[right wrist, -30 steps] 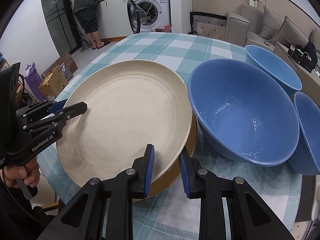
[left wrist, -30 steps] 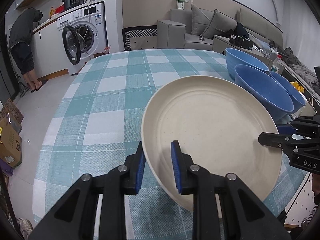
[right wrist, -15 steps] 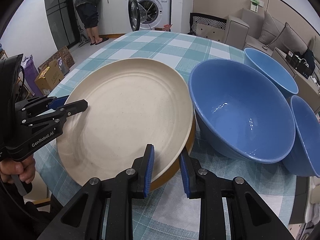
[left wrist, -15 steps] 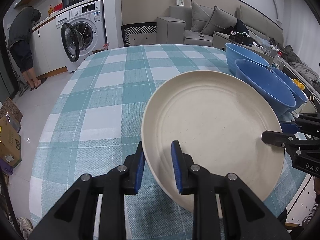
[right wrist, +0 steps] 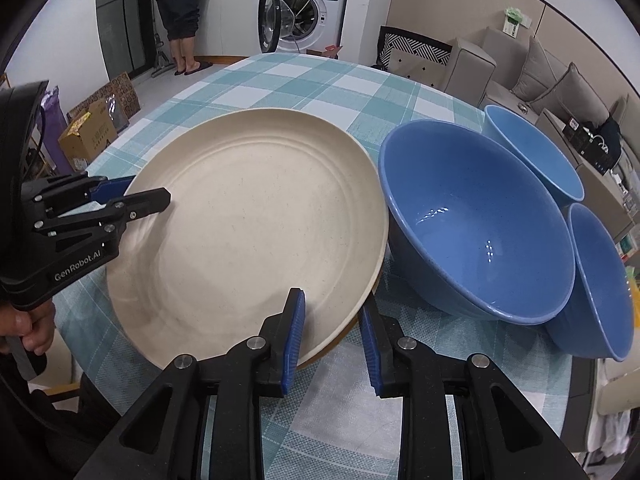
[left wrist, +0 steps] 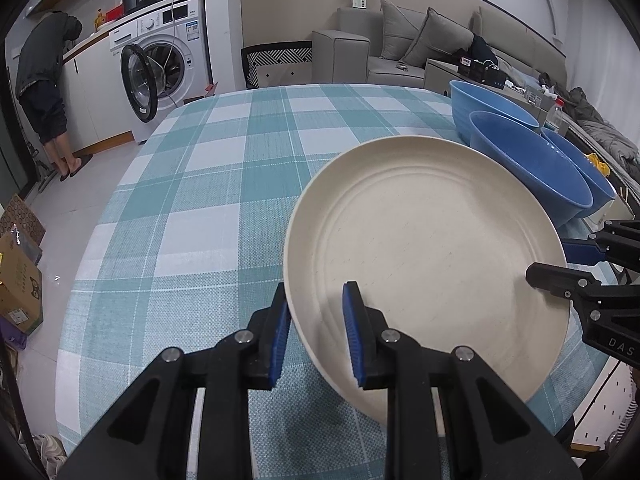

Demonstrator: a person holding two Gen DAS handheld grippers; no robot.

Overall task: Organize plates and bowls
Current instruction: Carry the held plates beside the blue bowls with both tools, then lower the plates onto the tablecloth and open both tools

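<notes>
At the near right edge of the desk (left wrist: 208, 184), with its teal checked cloth, a wide cream plate (left wrist: 424, 256) is held tilted between two tools. The left tool (left wrist: 316, 330) is clamped on the plate's near left rim, one blue pad under the lip and one on the inner face. The right tool (right wrist: 332, 332) straddles the opposite rim, where a brown edge of a second plate (right wrist: 352, 326) shows beneath the cream one; its jaws are narrowly set, and whether the pads truly press I cannot tell. Just right of the plate stand three blue bowls: a large bowl (right wrist: 476, 224) touching the plate's edge, with two smaller bowls (right wrist: 532, 152) beside and behind it. The plate looks stiff, matte and fairly light, perhaps a fibre or melamine ware, so it should not flex, though a smooth lip can slide out of a pinch. The rim is the sensible hold, taken at two opposite points to keep it level. The glossy bowls seem more slippery and want a grip across the wall.
</notes>
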